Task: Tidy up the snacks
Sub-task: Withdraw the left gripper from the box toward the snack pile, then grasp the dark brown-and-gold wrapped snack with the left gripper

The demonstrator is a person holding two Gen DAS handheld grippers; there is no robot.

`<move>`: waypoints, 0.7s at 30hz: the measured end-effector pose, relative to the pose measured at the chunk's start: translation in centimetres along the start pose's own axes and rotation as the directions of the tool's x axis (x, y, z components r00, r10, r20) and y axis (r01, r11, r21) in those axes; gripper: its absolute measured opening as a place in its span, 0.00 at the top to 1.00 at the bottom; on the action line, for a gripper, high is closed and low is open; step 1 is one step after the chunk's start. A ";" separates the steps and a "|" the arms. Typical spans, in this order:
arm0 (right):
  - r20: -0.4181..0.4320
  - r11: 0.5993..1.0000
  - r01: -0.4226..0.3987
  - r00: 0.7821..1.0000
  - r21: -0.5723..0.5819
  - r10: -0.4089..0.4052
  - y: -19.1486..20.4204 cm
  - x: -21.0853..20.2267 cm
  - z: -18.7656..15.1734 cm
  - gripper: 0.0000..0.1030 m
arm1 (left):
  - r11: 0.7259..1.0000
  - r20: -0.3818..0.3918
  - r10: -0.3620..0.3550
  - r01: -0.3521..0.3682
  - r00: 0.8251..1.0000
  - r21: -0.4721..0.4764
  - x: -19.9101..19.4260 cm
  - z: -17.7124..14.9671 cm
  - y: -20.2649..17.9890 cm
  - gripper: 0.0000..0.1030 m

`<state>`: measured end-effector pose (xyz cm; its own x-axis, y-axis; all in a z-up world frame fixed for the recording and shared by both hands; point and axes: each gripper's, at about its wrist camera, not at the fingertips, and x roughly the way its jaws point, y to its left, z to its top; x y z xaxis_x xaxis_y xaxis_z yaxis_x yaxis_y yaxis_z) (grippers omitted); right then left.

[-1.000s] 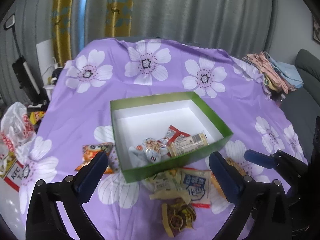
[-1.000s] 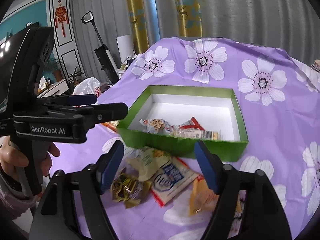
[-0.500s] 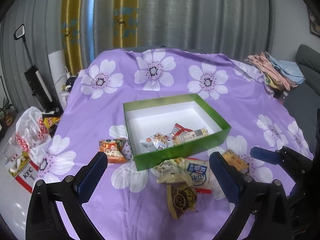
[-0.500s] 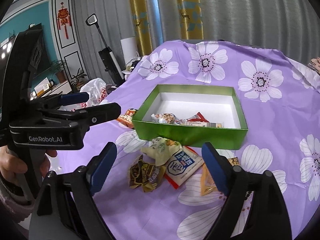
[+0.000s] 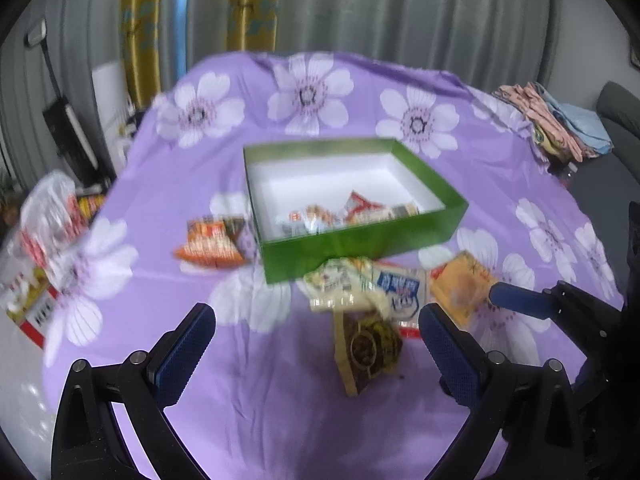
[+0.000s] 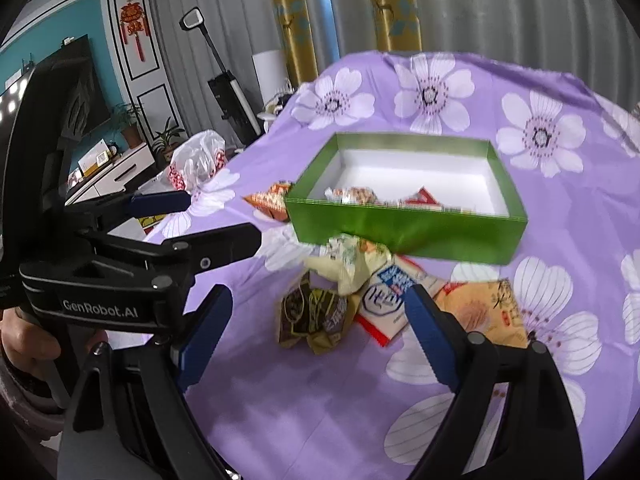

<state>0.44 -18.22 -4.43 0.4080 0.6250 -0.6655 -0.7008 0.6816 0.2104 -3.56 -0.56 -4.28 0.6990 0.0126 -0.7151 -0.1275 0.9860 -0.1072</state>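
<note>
A green box [image 5: 360,236] with a white inside stands on the purple flowered cloth and holds a few snack packets [image 5: 320,216]; it also shows in the right wrist view [image 6: 404,228]. In front of it lie a pale packet [image 6: 352,260], a blue-and-white packet [image 6: 388,296], a dark crumpled packet [image 6: 312,316] and an orange packet [image 6: 480,312]. Another orange packet [image 5: 210,240] lies left of the box. My left gripper [image 5: 316,344] is open and empty, above the dark packet [image 5: 368,348]. My right gripper [image 6: 320,320] is open and empty, near the loose packets.
The table's near and left edges drop to the floor, where a white plastic bag [image 5: 52,216] and a KFC box lie. Folded clothes [image 5: 552,124] sit at the far right edge. A vacuum [image 6: 228,88] and a TV cabinet stand left.
Both grippers have pulled back and up from the box, so the loose packets in front of it show more fully. Both stay open and empty.
</note>
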 end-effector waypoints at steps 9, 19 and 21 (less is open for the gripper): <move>-0.113 0.998 -0.032 0.993 0.055 0.038 -0.9 4.0 -2.4 0.14 | 0.989 -0.094 -0.126 0.118 0.987 -0.088 2.9 -2.9 2.2 0.02; -0.146 0.993 -0.087 0.984 0.077 0.098 -0.6 6.8 -3.2 0.15 | 0.966 -0.130 -0.249 0.236 0.960 -0.108 5.3 -3.1 1.1 0.02; -0.148 0.991 -0.102 0.983 0.084 0.113 -0.8 7.2 -3.2 0.16 | 0.964 -0.133 -0.257 0.243 0.957 -0.110 5.8 -3.0 1.0 0.03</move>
<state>2.07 -15.44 -11.69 0.2352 0.6350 -0.7359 -0.6873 0.6440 0.3360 -1.75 -0.04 -10.59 0.6081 -0.2634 -0.7489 -0.0300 0.9351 -0.3532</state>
